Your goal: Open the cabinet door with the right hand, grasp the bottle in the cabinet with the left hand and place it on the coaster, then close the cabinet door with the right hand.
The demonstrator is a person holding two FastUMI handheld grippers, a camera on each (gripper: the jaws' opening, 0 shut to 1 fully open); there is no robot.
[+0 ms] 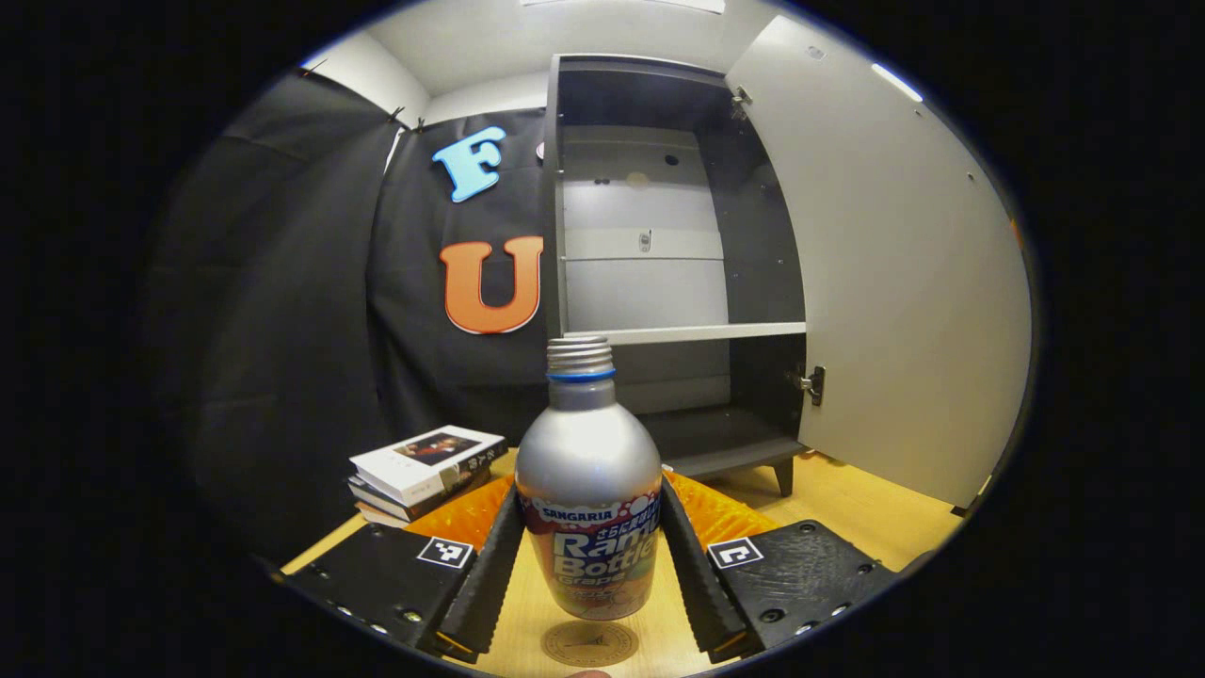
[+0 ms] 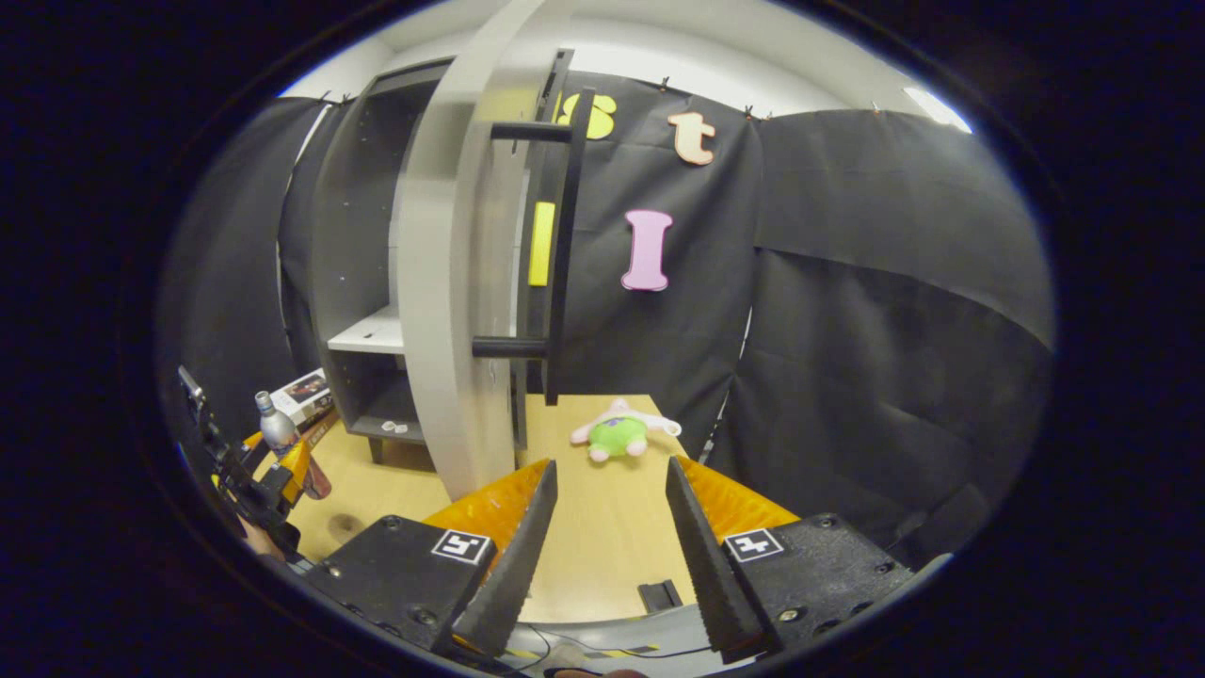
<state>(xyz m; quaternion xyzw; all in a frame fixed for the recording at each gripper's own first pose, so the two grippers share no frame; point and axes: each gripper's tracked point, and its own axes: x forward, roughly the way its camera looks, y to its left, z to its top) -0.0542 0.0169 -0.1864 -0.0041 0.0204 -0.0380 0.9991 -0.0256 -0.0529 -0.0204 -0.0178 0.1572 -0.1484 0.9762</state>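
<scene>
A silver bottle [image 1: 588, 471] with a printed label stands upright between the fingers of my left gripper [image 1: 590, 499], which is shut on its lower body. A round brown coaster [image 1: 589, 643] lies on the table just under the bottle's base; I cannot tell whether they touch. The grey cabinet [image 1: 659, 330] stands behind with its door [image 1: 904, 282] swung wide to the right. In the right gripper view, my right gripper [image 2: 610, 556] is open and holds nothing, close to the door's edge [image 2: 442, 282] and its black bar handle [image 2: 565, 245]. The left gripper [image 2: 254, 485] with the bottle [image 2: 276, 424] is at far left.
A stack of books [image 1: 428, 471] lies left of the cabinet. A green and pink plush toy [image 2: 617, 435] rests on the wooden table [image 2: 602, 508] beyond the door. The cabinet's white shelf [image 1: 697, 332] is bare.
</scene>
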